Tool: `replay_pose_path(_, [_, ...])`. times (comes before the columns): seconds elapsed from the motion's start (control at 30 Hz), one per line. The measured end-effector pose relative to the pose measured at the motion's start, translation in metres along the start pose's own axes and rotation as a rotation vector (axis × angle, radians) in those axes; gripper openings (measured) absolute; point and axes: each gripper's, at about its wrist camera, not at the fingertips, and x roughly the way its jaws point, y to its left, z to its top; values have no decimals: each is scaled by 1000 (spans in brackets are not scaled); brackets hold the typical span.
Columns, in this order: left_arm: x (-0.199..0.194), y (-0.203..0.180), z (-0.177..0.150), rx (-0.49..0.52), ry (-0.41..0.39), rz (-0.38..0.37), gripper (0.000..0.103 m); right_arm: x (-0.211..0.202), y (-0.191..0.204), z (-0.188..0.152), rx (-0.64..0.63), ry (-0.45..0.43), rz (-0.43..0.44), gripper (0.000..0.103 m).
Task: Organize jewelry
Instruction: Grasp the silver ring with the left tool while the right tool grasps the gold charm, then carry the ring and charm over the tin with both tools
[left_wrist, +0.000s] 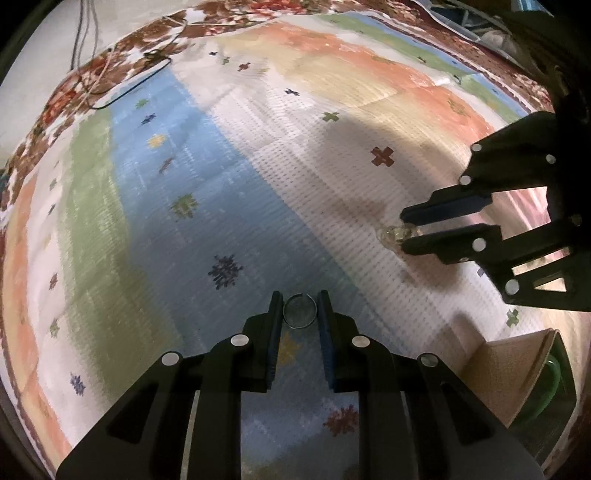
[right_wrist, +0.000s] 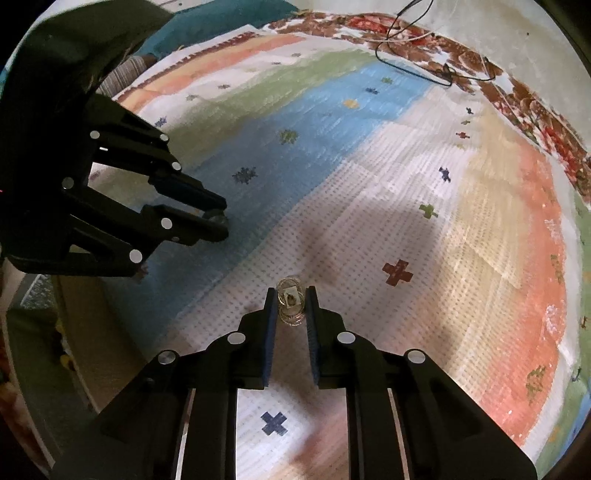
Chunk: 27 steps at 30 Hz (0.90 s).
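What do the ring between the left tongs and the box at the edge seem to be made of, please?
Ring: seemingly metal, a thin, shiny, silvery open band. Box: probably cardboard or thin wood, with matte tan walls and a pale cut edge.

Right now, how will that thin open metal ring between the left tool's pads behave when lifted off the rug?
The thin open metal ring looks light and probably slippery, being a narrow band. Its gap at the top suggests it may flex if squeezed. If it slips from the left tool, it could roll across the patterned rug.

woven rug (left_wrist: 229, 206), shiny metal ring (left_wrist: 300, 311)
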Motion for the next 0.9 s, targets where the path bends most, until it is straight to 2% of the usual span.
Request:
replay_pose_path(0.3, [-36,2,-10,-54,-47,26,18,-27,10,-1,26,-36,-38,16])
replay_pose_path(0.9, [-109,-16,-22,-130,-148,55,18,-91,28,2,192,-116,-68,16])
